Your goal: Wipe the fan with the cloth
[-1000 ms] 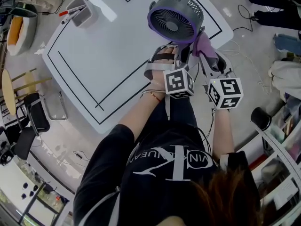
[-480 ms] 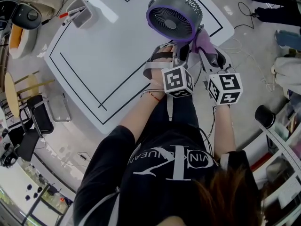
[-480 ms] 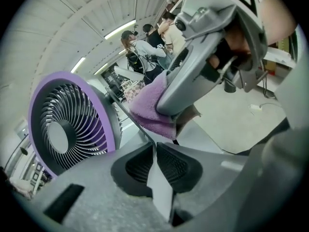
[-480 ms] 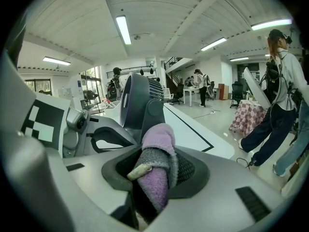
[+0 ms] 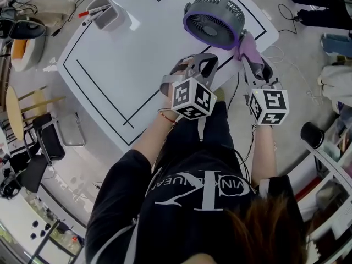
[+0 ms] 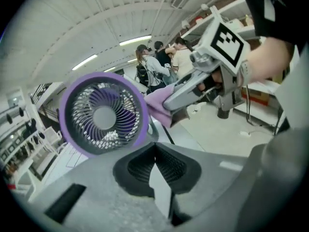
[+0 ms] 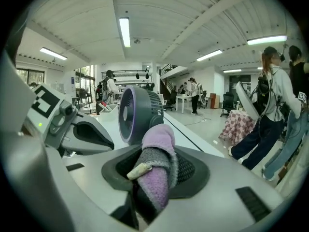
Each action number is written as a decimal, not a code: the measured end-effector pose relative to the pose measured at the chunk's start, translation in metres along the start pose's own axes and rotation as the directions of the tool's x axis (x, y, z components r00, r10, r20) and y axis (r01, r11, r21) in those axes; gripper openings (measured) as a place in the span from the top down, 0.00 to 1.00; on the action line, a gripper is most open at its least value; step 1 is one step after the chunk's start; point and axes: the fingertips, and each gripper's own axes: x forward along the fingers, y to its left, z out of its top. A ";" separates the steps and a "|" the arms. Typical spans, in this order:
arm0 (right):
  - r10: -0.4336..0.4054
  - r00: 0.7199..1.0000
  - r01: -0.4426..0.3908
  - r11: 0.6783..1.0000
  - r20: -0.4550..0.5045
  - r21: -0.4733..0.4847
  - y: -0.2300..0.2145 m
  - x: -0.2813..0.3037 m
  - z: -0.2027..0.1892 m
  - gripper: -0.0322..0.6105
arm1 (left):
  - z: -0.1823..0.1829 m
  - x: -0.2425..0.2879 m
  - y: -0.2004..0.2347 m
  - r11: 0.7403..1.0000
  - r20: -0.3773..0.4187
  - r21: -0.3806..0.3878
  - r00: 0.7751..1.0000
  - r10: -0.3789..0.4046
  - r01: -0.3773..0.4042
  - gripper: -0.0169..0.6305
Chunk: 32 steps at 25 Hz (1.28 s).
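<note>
The fan (image 5: 214,22), grey with a purple ring, stands upright near the right edge of the white table (image 5: 137,54). My right gripper (image 5: 246,54) is shut on the purple cloth (image 5: 245,43), which sits against the fan's right side. In the right gripper view the cloth (image 7: 161,141) bulges out of the gripper (image 7: 155,175), with the fan (image 7: 137,112) just beyond. My left gripper (image 5: 199,60) hangs in front of the fan, apart from it. Its jaws have just been closing and now meet with nothing between them (image 6: 154,146). From there the fan (image 6: 104,115) faces me.
A grey pen holder (image 5: 107,12) with markers stands at the table's far left corner. Cables (image 5: 286,15) trail over the floor at the right. A chair (image 5: 47,133) stands left of the table. People stand about in the room behind.
The left gripper has drawn back from the fan's base toward the left and rolled. The right gripper stays by the fan's right side with the cloth.
</note>
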 end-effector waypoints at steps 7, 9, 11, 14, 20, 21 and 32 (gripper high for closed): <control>-0.002 0.987 0.027 0.987 0.163 -0.156 0.046 -0.043 0.048 0.73 | -0.051 -0.070 0.091 0.963 0.043 -0.254 0.993 0.109 -0.095 0.96; 0.028 0.985 0.002 0.985 0.173 -0.173 0.062 -0.042 0.054 0.73 | -0.059 -0.083 0.120 0.960 0.051 -0.249 0.988 0.146 -0.129 0.95; 0.032 0.984 0.000 0.984 0.178 -0.178 0.071 -0.036 0.059 0.73 | -0.064 -0.086 0.140 0.967 0.062 -0.226 0.988 0.138 -0.121 0.93; -0.004 0.979 0.045 0.979 0.203 -0.199 0.077 -0.032 0.070 0.73 | -0.074 -0.062 0.147 0.971 0.056 -0.239 0.997 0.045 -0.030 0.76; -0.016 0.965 0.100 0.945 0.260 -0.313 0.100 -0.030 0.080 0.73 | -0.077 0.003 0.139 0.979 0.063 -0.189 0.996 -0.061 0.072 0.67; 0.002 0.971 0.079 0.942 0.241 -0.327 0.106 -0.027 0.076 0.73 | -0.077 0.011 0.139 0.981 0.065 -0.179 0.996 -0.068 0.079 0.67; 0.034 0.999 -0.035 0.880 -0.011 -0.474 0.132 0.052 0.079 0.73 | -0.059 0.038 0.134 0.979 0.096 -0.104 0.981 -0.166 0.176 0.79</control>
